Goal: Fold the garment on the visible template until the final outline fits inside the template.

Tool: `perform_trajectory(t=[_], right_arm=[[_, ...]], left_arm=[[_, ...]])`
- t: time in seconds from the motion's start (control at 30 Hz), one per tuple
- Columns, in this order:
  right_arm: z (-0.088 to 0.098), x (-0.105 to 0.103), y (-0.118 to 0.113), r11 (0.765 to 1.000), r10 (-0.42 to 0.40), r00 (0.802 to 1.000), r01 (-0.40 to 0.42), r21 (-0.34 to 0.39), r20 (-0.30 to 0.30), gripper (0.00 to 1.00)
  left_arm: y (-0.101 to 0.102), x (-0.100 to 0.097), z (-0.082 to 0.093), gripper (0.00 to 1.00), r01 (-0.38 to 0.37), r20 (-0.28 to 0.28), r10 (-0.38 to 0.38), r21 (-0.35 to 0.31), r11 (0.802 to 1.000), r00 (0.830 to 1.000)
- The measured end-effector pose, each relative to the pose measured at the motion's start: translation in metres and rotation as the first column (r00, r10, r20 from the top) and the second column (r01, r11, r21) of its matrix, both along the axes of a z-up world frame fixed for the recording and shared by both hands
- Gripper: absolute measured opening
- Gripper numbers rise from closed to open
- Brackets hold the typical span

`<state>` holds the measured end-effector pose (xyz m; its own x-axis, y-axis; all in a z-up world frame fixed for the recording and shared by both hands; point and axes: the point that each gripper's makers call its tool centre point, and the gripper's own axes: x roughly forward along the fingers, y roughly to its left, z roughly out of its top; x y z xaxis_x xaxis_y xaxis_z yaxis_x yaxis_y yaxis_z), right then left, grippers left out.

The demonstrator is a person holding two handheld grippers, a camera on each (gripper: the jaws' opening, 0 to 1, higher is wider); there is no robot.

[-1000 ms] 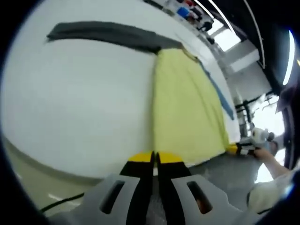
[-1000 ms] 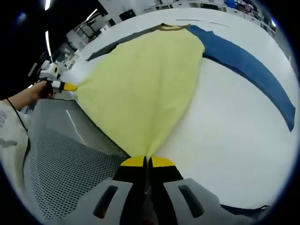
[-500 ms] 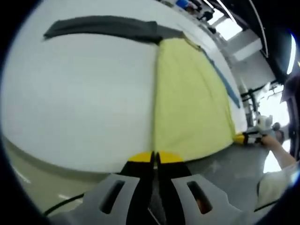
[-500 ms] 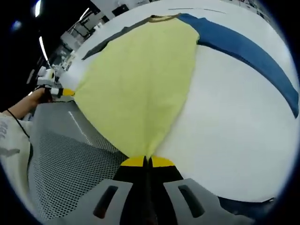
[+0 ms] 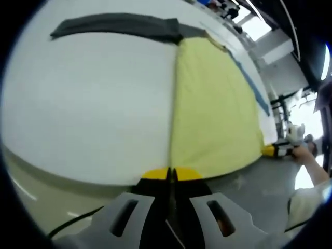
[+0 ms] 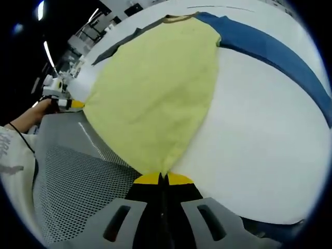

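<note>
The garment (image 5: 215,104) — a yellow shirt body with 1 dark grey sleeve (image 5: 114,26) and 1 blue sleeve (image 6: 270,49) — lies spread flat on the white counter (image 5: 83,104), its hem at the near edge. The left hand-held gripper (image 5: 168,175) has its jaws pressed together on 1 hem corner; the right hand-held gripper (image 6: 161,179) is likewise clamped on the other corner, and each gripper appears at the far side of the other's view. I cannot make out a template outline. By my reading the task has barely begun: no fold is made yet, both sleeves lie fully outstretched, and every fold is left to do — likely carrying the hem up toward the collar (image 6: 179,18).
</note>
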<state>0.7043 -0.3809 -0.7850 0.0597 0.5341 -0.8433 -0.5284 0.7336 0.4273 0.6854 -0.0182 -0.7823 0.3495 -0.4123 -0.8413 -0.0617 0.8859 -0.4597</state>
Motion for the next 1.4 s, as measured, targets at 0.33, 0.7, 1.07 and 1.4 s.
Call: perform_trajectory(t=[0.33, 0.7, 1.07, 1.4], right_arm=[[-0.002, -0.002, -0.001, 1.0, 0.002, 1.0, -0.002, -0.01, -0.007, 0.03], [-0.001, -0.01, -0.001, 0.998, -0.064, 0.992, 0.061, -0.028, -0.104, 0.03], [-0.006, -0.013, -0.008, 0.993, -0.12, 0.986, 0.116, -0.037, -0.117, 0.05], [-0.007, -0.014, -0.013, 0.992, -0.116, 0.986, 0.11, -0.061, -0.117, 0.06]], left_arm=[[-0.001, -0.003, 0.0, 0.0, 0.043, 0.008, -0.043, 0.017, 0.999, 0.999], [-0.003, -0.006, 0.0, 0.0, 0.058, 0.004, -0.058, 0.028, 0.998, 0.998], [-0.004, -0.007, 0.001, 0.0, 0.075, -0.007, -0.075, 0.022, 0.997, 0.997], [-0.001, -0.008, 0.001, 0.0, 0.077, -0.004, -0.077, 0.023, 0.997, 0.997]])
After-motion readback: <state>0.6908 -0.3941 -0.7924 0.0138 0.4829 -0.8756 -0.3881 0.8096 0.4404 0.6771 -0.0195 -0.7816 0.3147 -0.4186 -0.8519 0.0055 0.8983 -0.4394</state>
